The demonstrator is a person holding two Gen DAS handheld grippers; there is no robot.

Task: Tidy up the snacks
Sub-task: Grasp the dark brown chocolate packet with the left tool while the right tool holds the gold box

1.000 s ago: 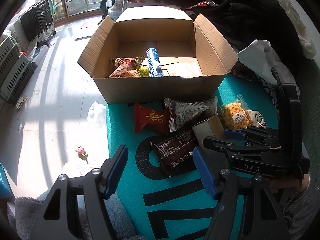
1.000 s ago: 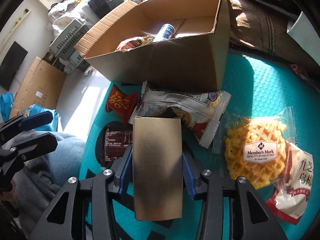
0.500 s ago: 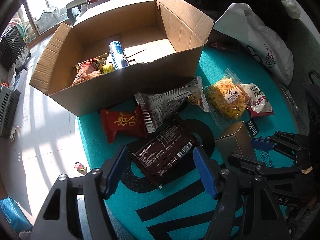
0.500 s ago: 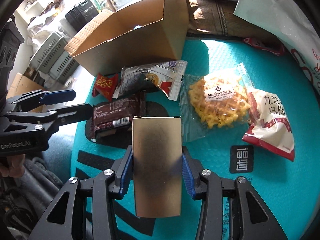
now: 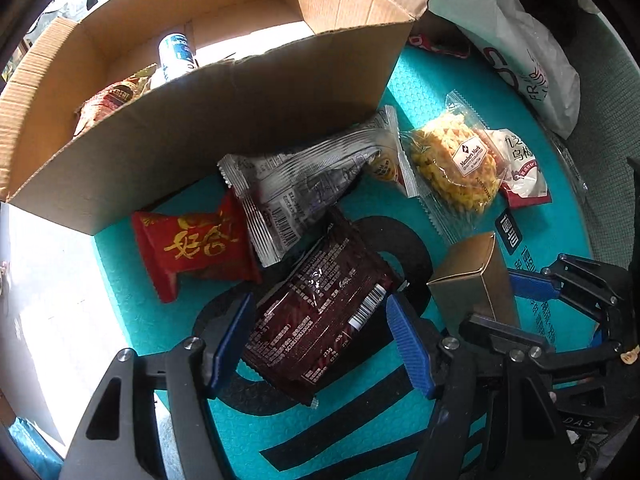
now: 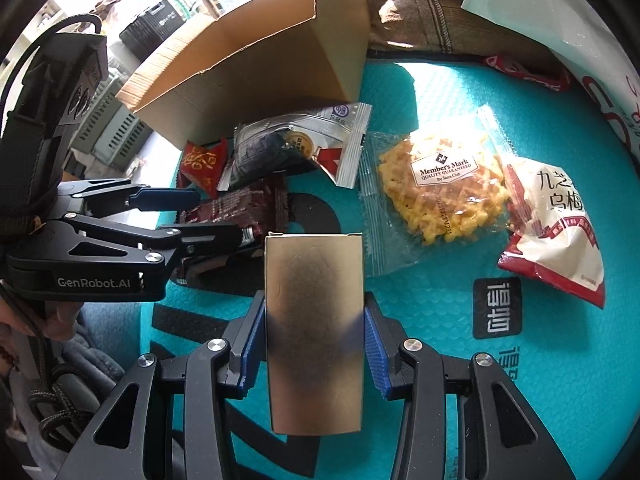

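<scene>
Item, right gripper [image 6: 314,344]: jaws clamped on the flanks of a gold carton [image 6: 315,332], carried clear of the teal mat [image 6: 440,312] and pointing forward out of the claw.

Item, left gripper [image 5: 320,344]: jaws spread wide, empty, straddling the near end of a dark brown wrapper [image 5: 320,312] that lies flat on the mat (contact with the pads cannot be told).

Step in hand, as judged: collecting loose snacks for the cardboard box [image 5: 224,120], which stands ahead of both claws, flaps open, a can and a packet already inside.

Next move, as judged: the left claw needs to drop and pinch the thin wrapper; the right must lift its carton over the box's near wall.

Ahead of the left claw: red packet [image 5: 192,244] and silver packet [image 5: 316,184], the silver one overlapping the wrapper's far end. Ahead-right of the carton: waffle pack [image 6: 440,184], white plum bag [image 6: 556,232].

Room: the grippers sit close together; open mat lies to the right claw's right.
</scene>
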